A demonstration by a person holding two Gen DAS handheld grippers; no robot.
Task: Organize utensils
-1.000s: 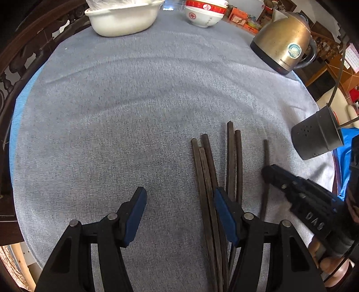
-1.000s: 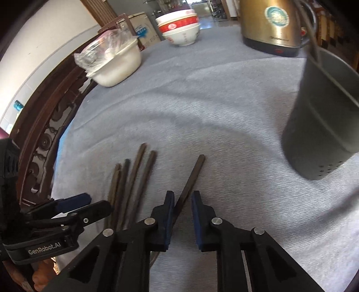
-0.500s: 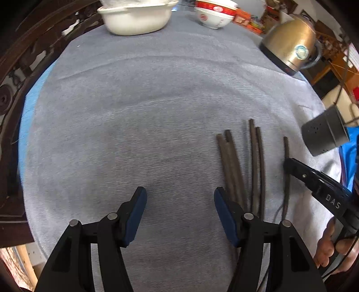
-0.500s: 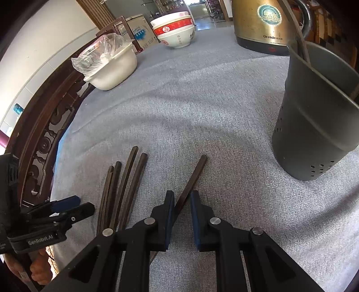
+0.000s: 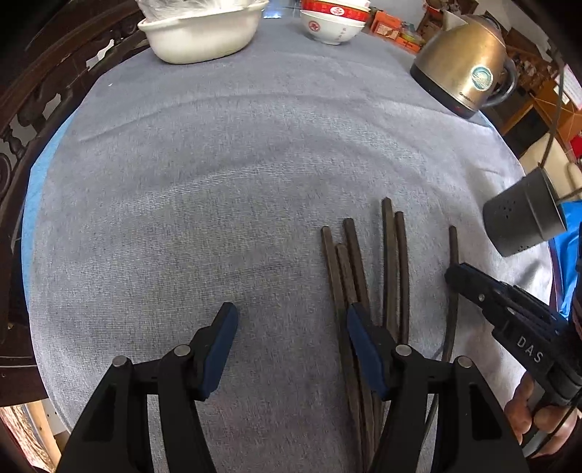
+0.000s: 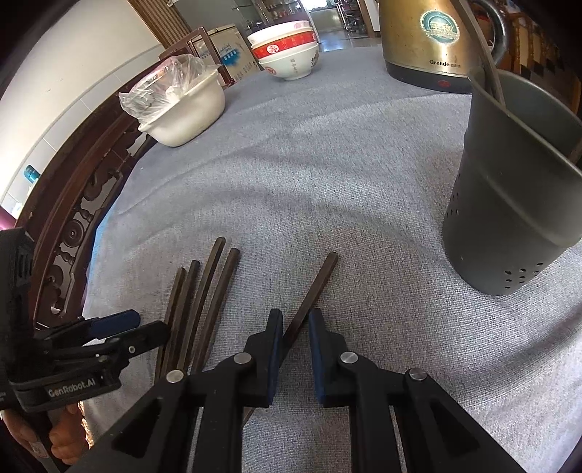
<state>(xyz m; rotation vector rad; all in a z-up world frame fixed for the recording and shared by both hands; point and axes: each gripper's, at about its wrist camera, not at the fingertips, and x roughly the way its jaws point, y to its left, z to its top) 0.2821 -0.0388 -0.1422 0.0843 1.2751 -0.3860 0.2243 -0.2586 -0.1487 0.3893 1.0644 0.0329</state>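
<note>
Several dark wooden chopsticks [image 5: 363, 269] lie side by side on the grey tablecloth, also in the right wrist view [image 6: 203, 302]. One single chopstick [image 6: 313, 291] lies apart to their right, also in the left wrist view [image 5: 453, 283]. My right gripper [image 6: 295, 320] straddles this single chopstick with its jaws narrowly apart, not closed on it; it shows in the left wrist view [image 5: 454, 276]. My left gripper [image 5: 289, 316] is wide open and empty, its right finger over the bundle. A grey perforated utensil holder [image 6: 516, 203] stands at the right, holding some utensils.
A gold electric kettle [image 5: 462, 62] stands at the far right. Stacked red-and-white bowls [image 5: 333, 18] and a white basin [image 5: 203, 29] with plastic wrap stand at the far edge. A carved wooden chair back [image 6: 76, 218] runs along the left table edge.
My left gripper shifted so the chopstick bundle sits under its right finger. My right gripper stays over the single chopstick, its jaws slightly wider than before.
</note>
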